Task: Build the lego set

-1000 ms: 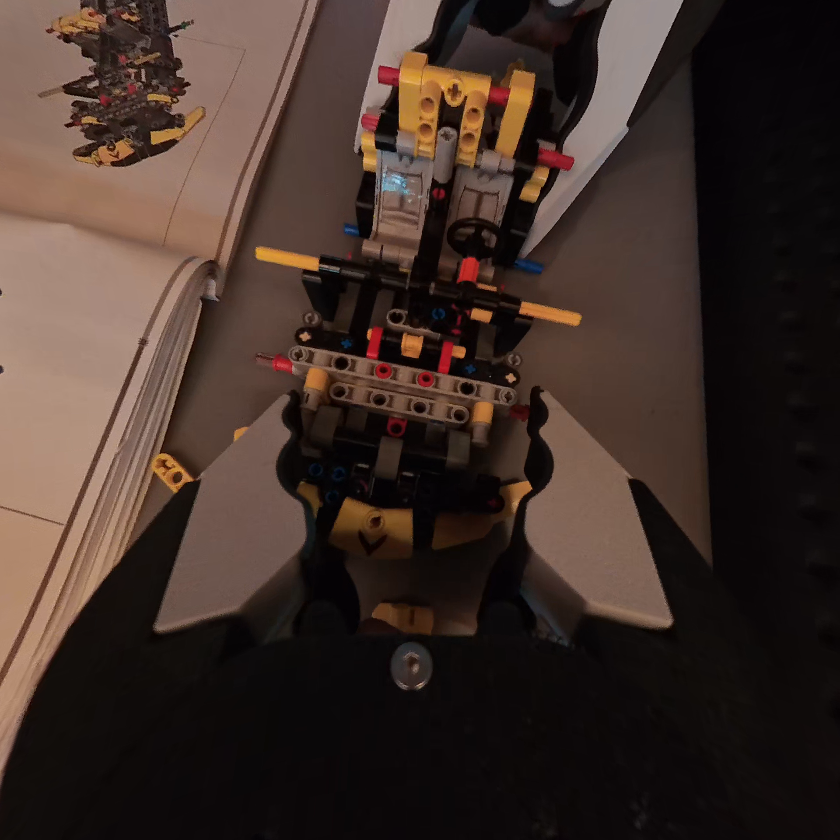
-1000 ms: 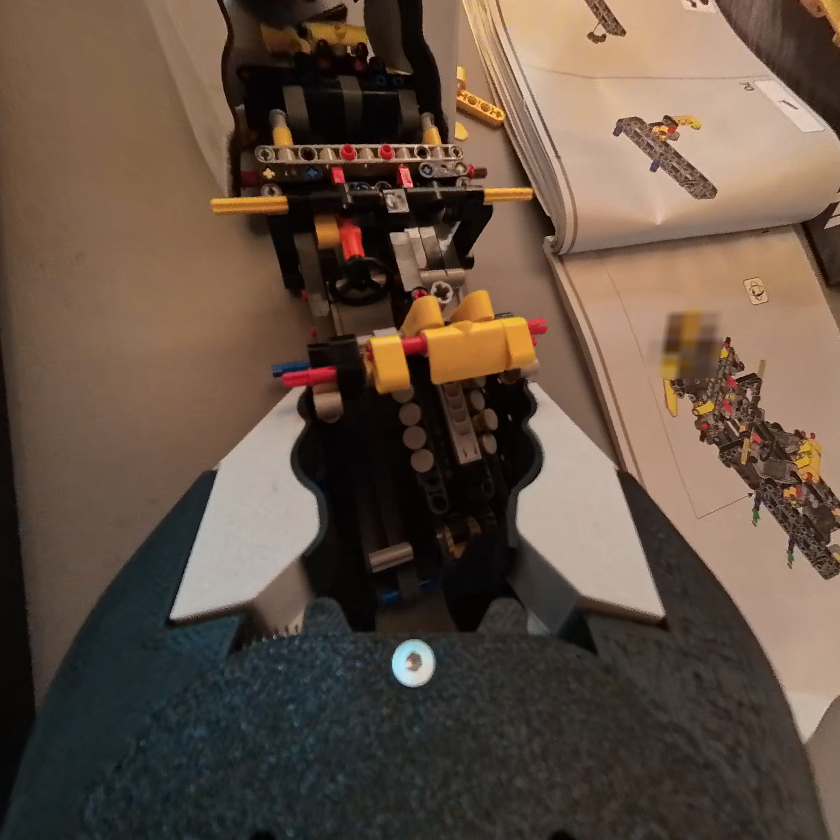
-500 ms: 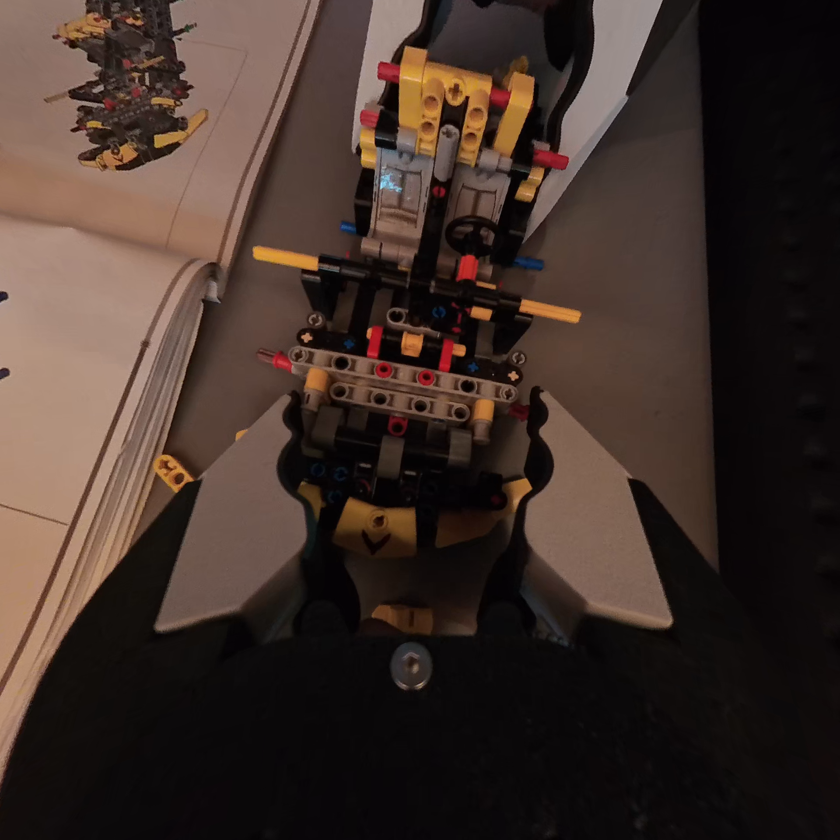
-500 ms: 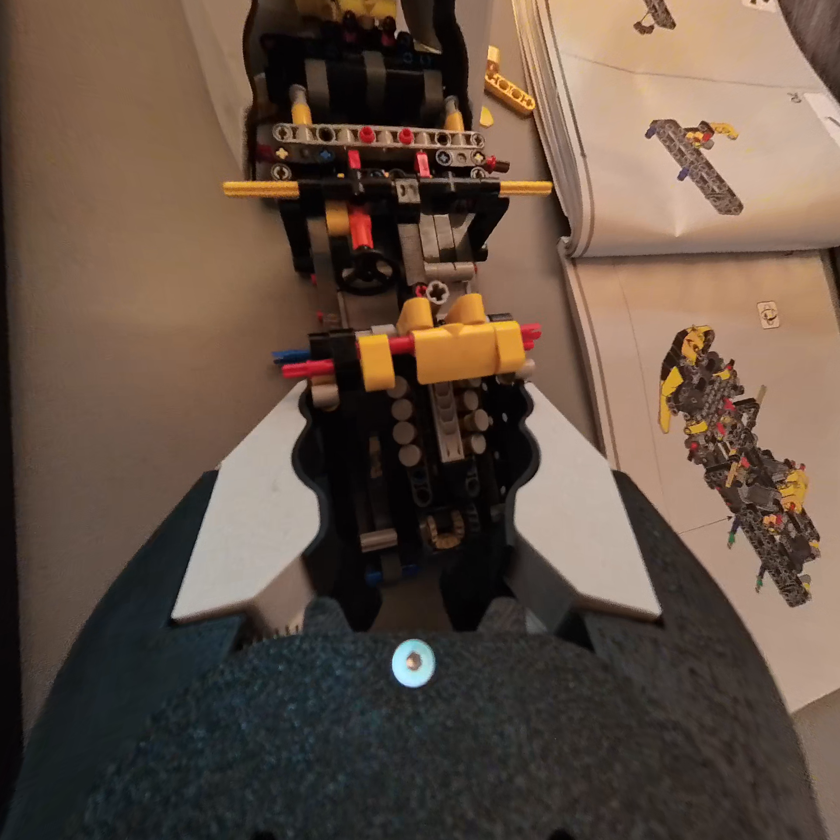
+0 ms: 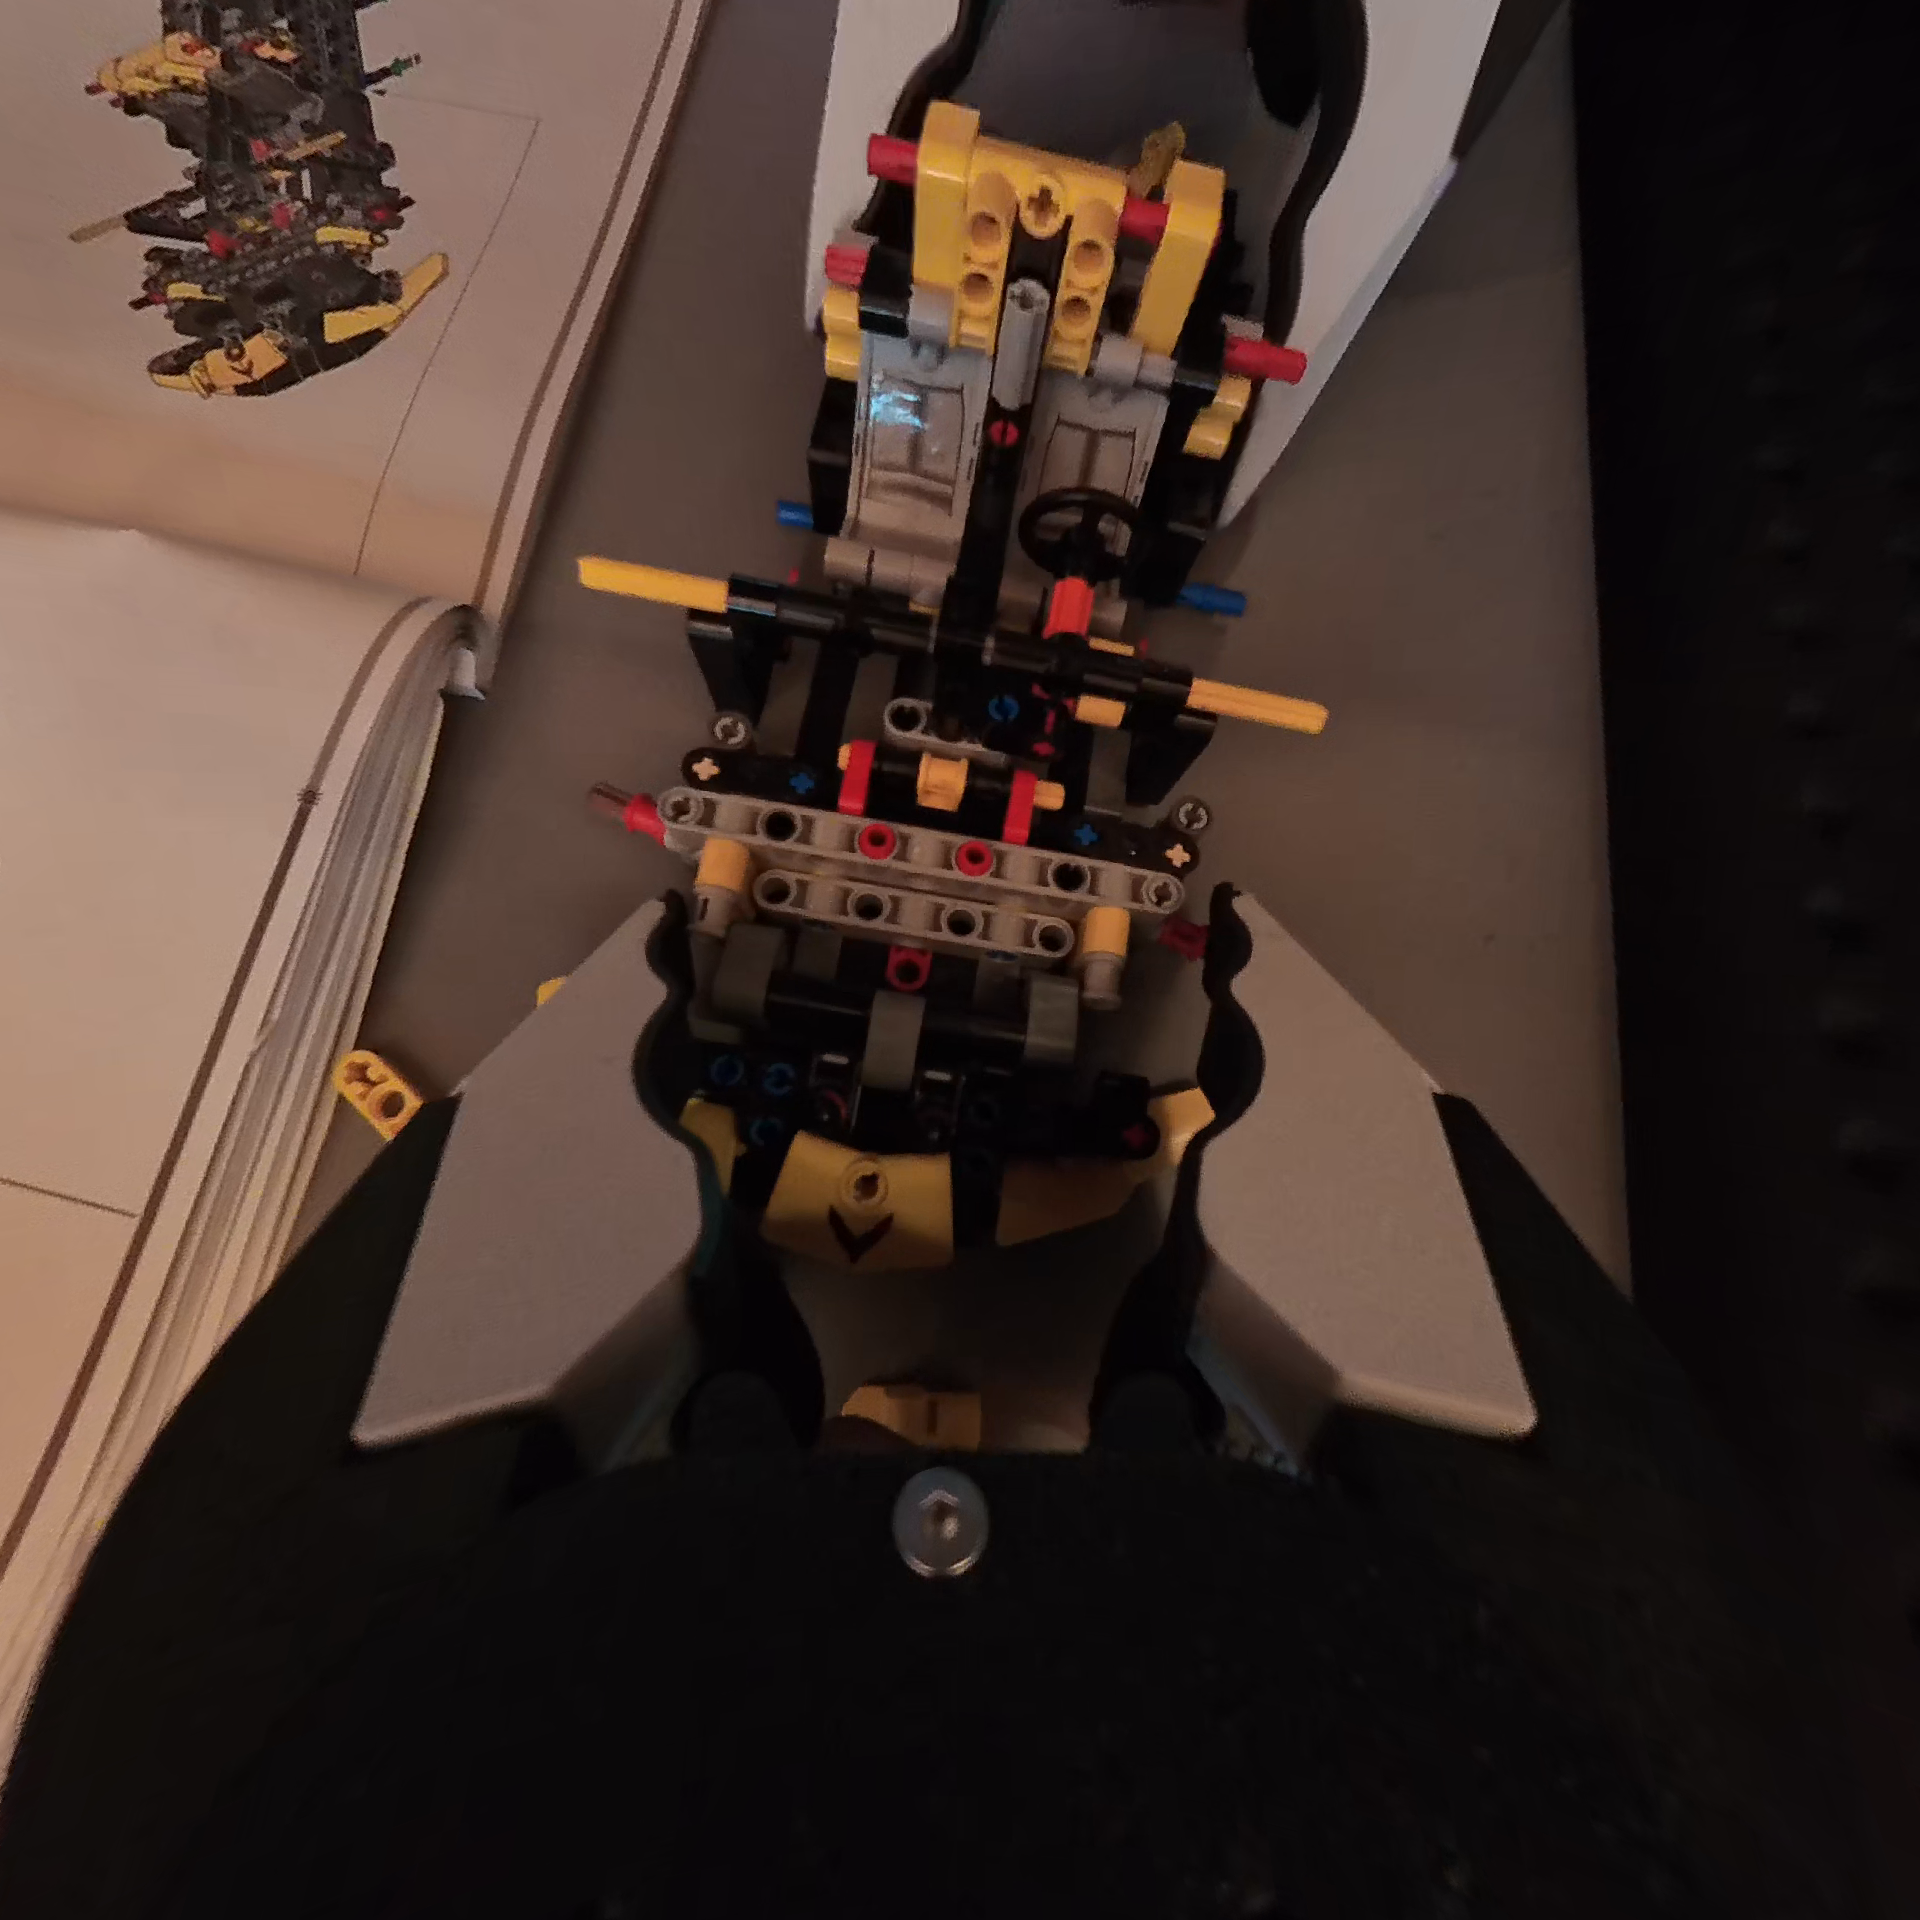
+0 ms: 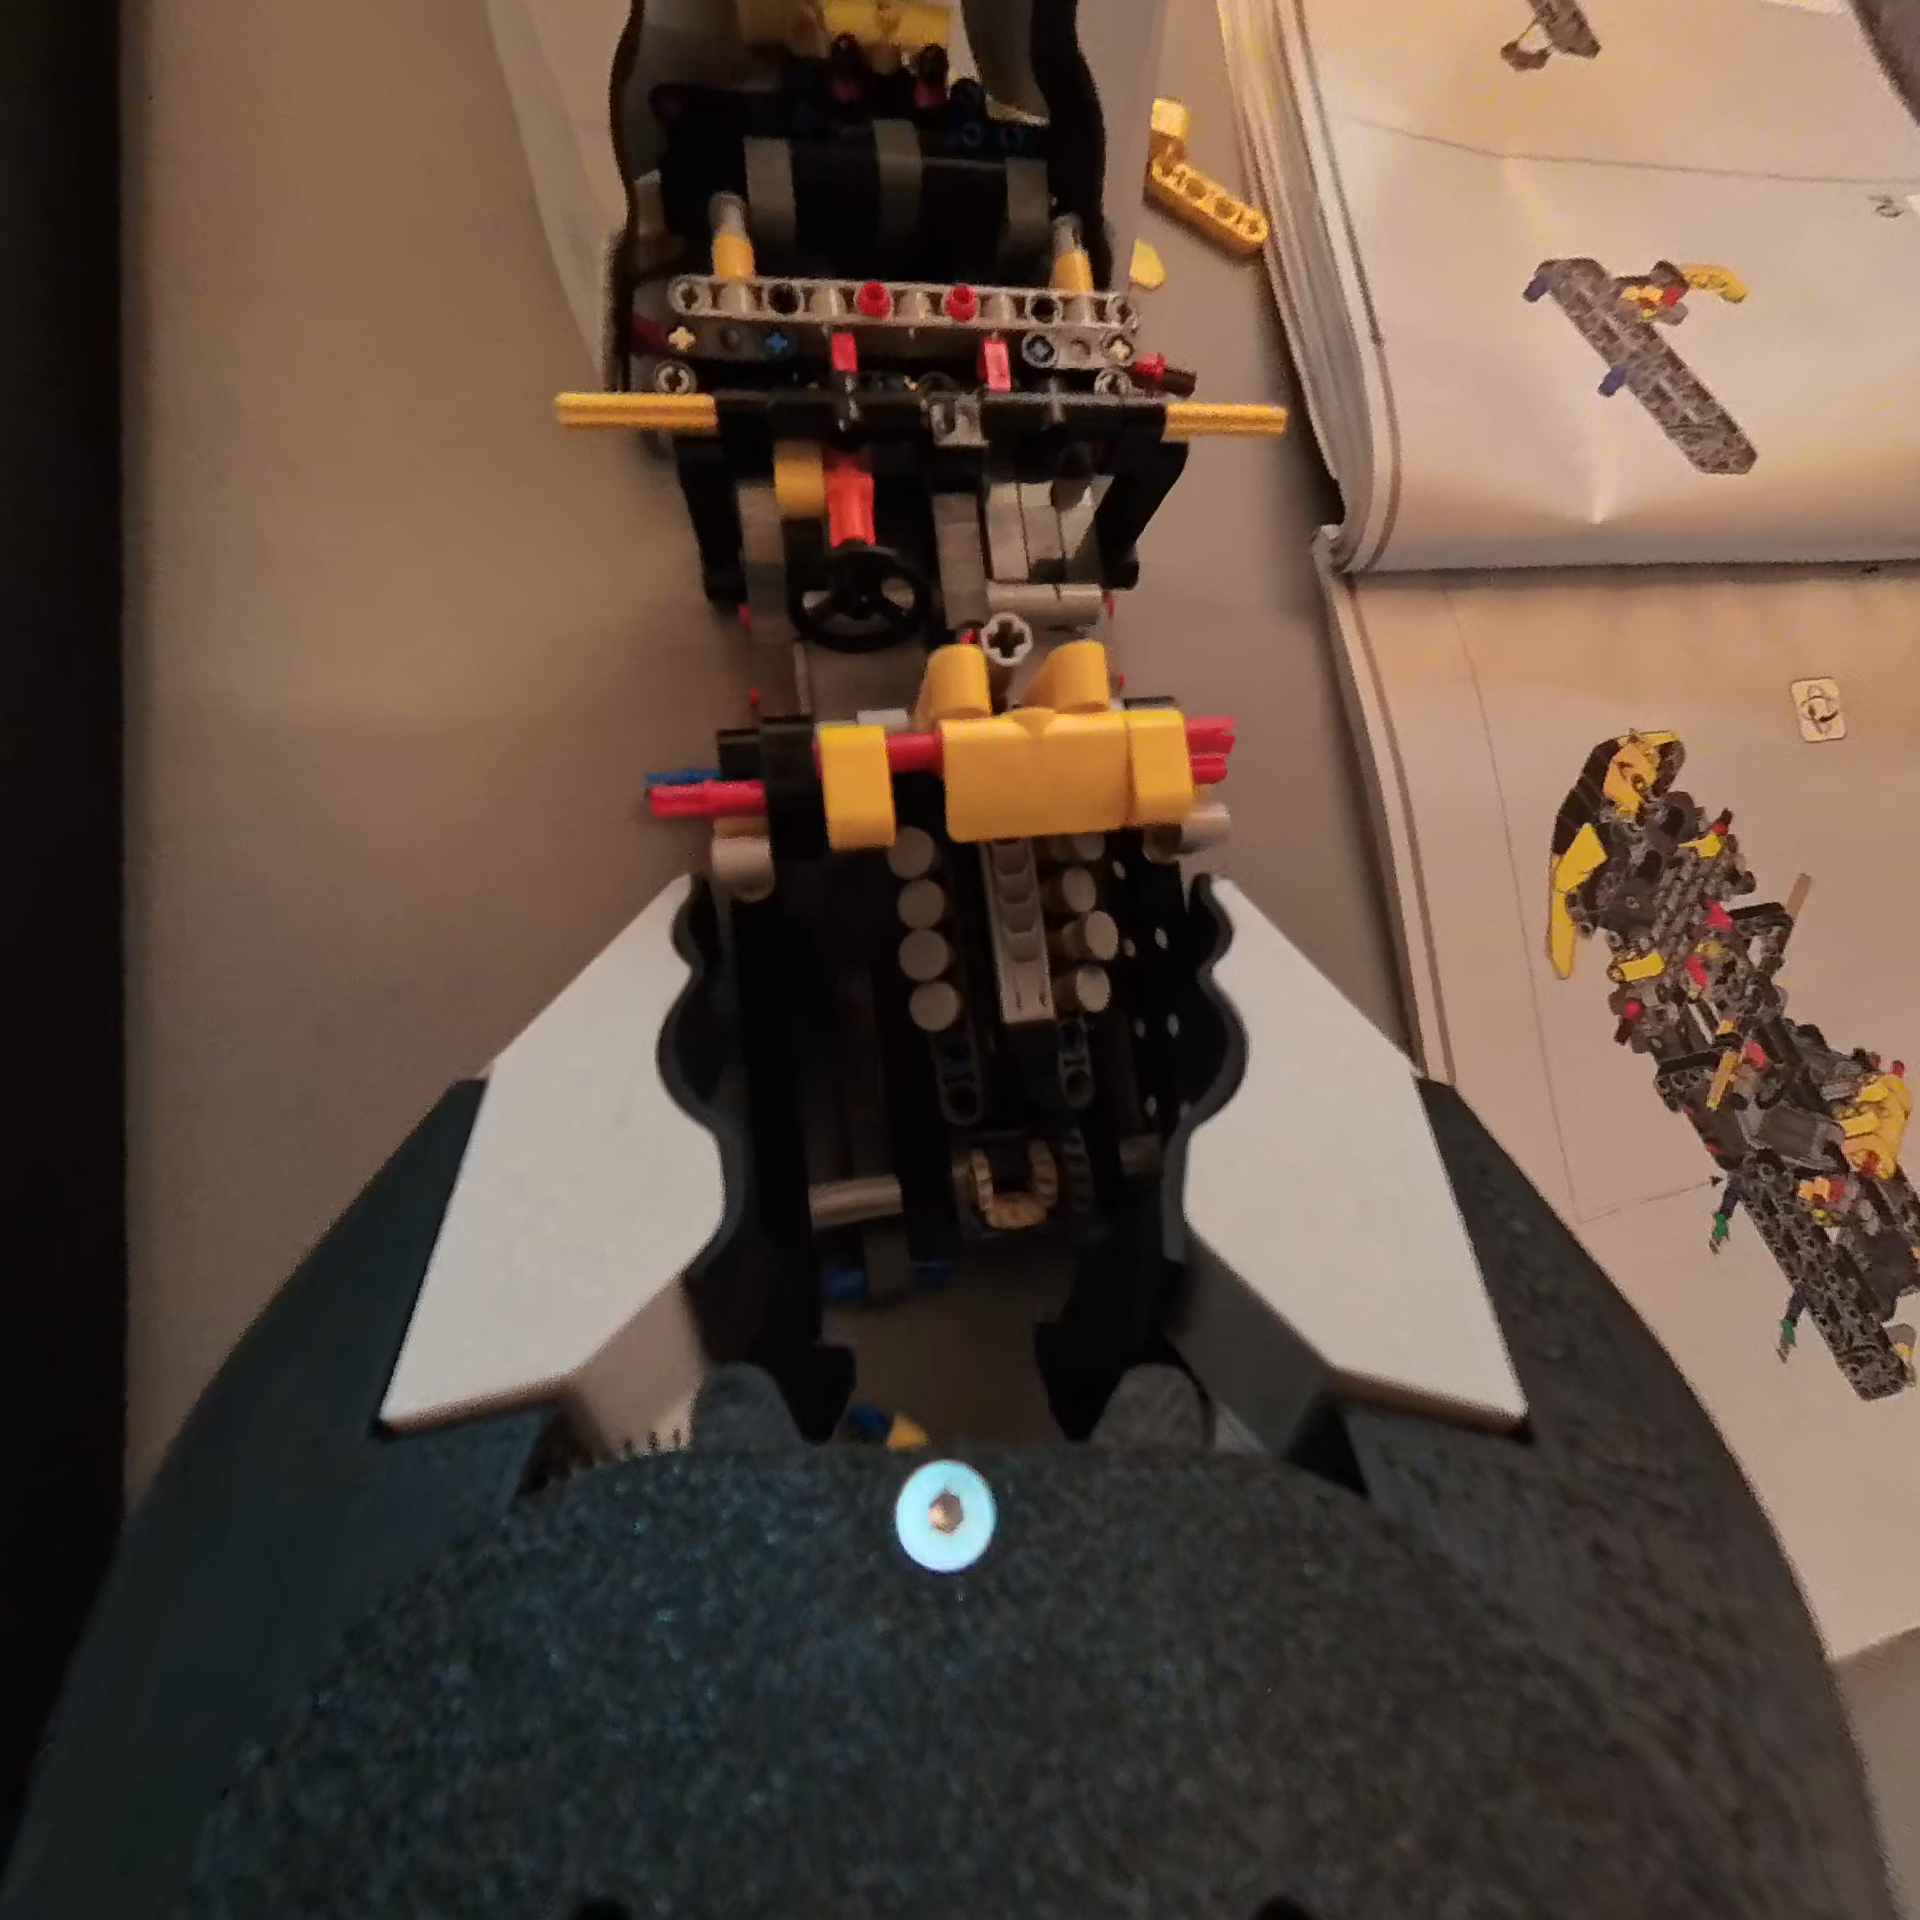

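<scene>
Both grippers clamp the same long lego model [image 5: 935, 727] from opposite ends. Left gripper [image 5: 935, 987] has its jaws drawn in against the sides of the yellow-nosed end, and the right gripper [image 6: 945, 1039] has its jaws drawn in on the black chassis behind the yellow cross-block, so each is partly closed and holding the model. The model lies lengthwise over the desk [image 5: 1403, 727]; I cannot tell whether its underside rests on the desk or hangs just above it. An open manual [image 6: 1662, 727] lies just beside the model, and a loose yellow beam [image 6: 1205, 192] sits between the model and the manual, near the left gripper's end.

The main risk, as I judge it, is that the two grips work against each other: if one twists or pulls away from the other, the pinned middle of the model could flex and pop apart. Yellow axles and red pins stick out sideways from the model, so drifting toward the manual could snag them on its pages. Squeezing harder might shift the side beams inward.
</scene>
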Available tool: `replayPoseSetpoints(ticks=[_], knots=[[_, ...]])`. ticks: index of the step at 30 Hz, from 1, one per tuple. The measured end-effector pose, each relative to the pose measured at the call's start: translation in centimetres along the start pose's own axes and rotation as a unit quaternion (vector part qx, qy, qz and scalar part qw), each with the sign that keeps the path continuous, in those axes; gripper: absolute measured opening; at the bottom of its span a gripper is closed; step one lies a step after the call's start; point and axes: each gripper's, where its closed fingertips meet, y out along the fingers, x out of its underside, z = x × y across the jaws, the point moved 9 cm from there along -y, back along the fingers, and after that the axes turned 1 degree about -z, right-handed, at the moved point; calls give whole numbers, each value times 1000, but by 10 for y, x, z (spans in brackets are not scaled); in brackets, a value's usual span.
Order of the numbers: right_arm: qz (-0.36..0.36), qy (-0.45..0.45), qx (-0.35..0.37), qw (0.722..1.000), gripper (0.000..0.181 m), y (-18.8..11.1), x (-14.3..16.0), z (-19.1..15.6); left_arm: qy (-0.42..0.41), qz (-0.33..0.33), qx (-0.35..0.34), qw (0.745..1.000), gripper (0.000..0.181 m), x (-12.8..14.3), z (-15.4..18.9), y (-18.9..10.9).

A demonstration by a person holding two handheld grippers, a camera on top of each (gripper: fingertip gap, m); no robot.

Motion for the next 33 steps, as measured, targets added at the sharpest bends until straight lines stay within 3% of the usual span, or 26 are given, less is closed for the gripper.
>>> replayPoseSetpoints(ticks=[2, 7, 12, 20, 29, 33], knots=[[7, 5, -12, 1000, 89, -11, -1, 4, -2, 0, 1, 1000, 99, 0, 0, 0], [127, 73, -69, 987, 77, -30, -17, 16, -2, 1, 3, 1000, 99, 0, 0, 0], [109, 46, -69, 991, 59, -18, -16, 19, -1, 1, 2, 1000, 99, 0, 0, 0], [108, 22, -60, 992, 51, -20, -13, 19, -2, 2, 2, 1000, 98, 0, -1, 0], [101, 42, -56, 992, 52, -20, -15, 17, -2, 2, 2, 1000, 98, 0, -1, 0], [120, 47, -66, 990, 71, -41, -11, 14, -3, 2, 2, 1000, 99, 0, -1, 0]])
